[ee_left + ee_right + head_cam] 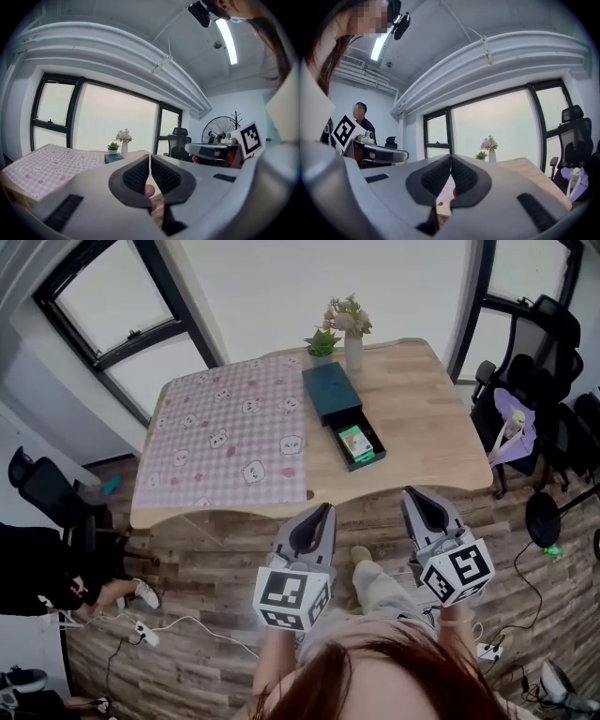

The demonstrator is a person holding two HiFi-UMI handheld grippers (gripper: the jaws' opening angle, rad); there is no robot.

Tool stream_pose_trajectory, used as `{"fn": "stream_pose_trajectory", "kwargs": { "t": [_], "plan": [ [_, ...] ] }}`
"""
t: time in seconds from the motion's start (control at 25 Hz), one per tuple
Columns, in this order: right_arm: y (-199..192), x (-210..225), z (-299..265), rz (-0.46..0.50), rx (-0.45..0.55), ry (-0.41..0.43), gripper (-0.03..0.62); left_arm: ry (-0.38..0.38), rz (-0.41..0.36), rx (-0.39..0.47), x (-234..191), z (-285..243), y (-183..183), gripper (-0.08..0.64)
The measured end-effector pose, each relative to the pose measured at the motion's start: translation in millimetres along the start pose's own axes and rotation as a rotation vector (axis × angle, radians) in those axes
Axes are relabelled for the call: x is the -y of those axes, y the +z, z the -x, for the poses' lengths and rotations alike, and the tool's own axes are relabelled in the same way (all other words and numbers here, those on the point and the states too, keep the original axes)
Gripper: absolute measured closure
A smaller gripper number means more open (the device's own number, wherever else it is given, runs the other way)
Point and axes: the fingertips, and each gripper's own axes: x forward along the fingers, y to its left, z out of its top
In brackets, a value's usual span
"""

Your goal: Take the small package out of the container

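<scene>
pale wood table [441, 427], checked cloth [230, 432].

vase [353, 352] behind container [330, 390], table [441, 432] front open

Nothing here spells out a word or a number. Near left, the left gripper [326, 509] shows black-and-white square markers on its cube [292, 597], pattern only. Near right, it's the same story on the right gripper [411, 493]. Far on the table [441, 418], the small package [355, 442] in the container [330, 390] has a green label, print too small to read.
</scene>
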Motion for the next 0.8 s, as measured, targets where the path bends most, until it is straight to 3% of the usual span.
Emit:
{"fn": "stream_pose_trajectory", "kwargs": {
  "t": [0.8],
  "plan": [
    [-13, 57, -73, -0.013, -0.06, 0.023, 0.591, 0.009, -0.006, -0.02, -31, -89, 12, 0.543]
  ]
}}
